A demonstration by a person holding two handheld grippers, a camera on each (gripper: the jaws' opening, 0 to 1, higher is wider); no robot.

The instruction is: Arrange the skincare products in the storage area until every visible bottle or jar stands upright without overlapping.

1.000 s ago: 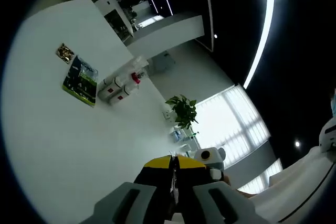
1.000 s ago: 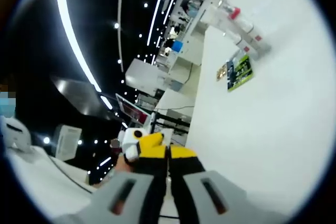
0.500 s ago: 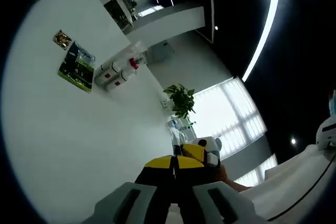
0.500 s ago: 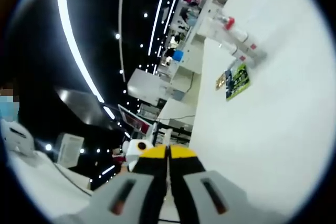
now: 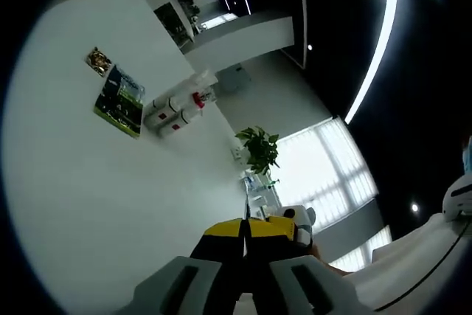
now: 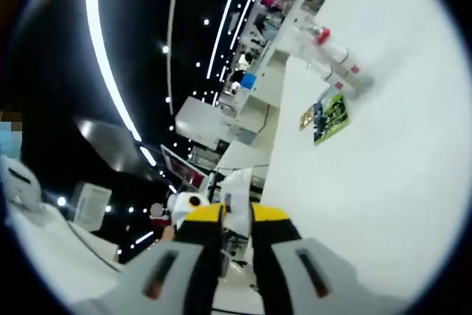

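On the white table [image 5: 88, 204], two white bottles with red labels [image 5: 168, 114] and one with a red cap [image 5: 196, 99] are bunched together near the far edge. They seem to lie on their sides. The right gripper view has the same bottles [image 6: 335, 60] at the upper right. My left gripper [image 5: 245, 228] is shut with nothing in it, its yellow tips pressed together, well short of the bottles. My right gripper [image 6: 237, 215] is open by a narrow gap and holds nothing. Each gripper pokes into the other's view, the right gripper [image 5: 299, 219] and the left gripper [image 6: 186, 203].
A flat green packet [image 5: 118, 101] lies beside the bottles, with a small brown sachet [image 5: 97, 60] past it; the packet [image 6: 328, 117] is also in the right gripper view. A potted plant [image 5: 258, 151] stands beyond the table's edge. Shelves and ceiling lights fill the background.
My right gripper's jaws have parted from shut to a narrow gap. Both cameras shifted slightly; the bottles and packet have not moved.
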